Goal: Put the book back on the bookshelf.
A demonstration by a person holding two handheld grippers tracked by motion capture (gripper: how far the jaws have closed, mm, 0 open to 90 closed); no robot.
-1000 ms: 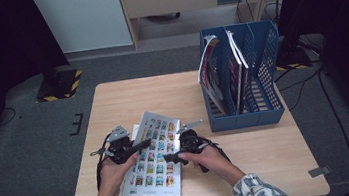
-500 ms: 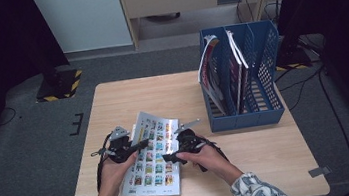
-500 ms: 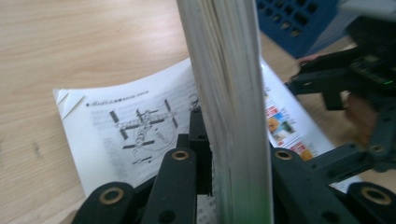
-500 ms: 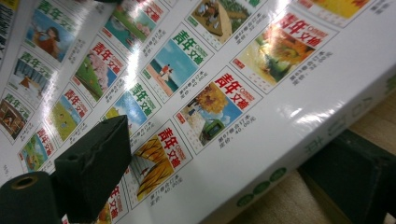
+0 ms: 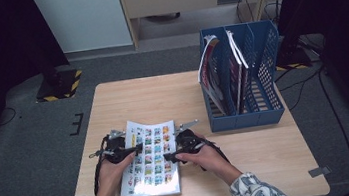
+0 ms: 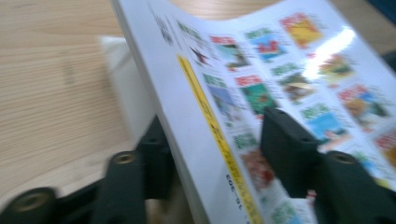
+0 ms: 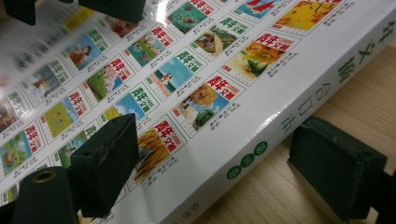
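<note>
A thick white book point(image 5: 150, 156) with rows of small coloured cover pictures lies flat on the wooden table point(image 5: 252, 169), toward the near edge at about 7 o'clock from the table's middle. The left gripper point(image 5: 127, 151) sits at the book's 9 o'clock edge; its jaws have just been opening and now stand apart, one under the edge and one over the cover, with a gap showing in the left gripper view. The right gripper point(image 5: 173, 155) is at the 3 o'clock edge, along the spine; its jaws have just been closing a little but straddle the spine without pressing it. A blue file rack point(image 5: 259, 67) holding magazines point(image 5: 220, 74) stands well apart at 2 o'clock
</note>
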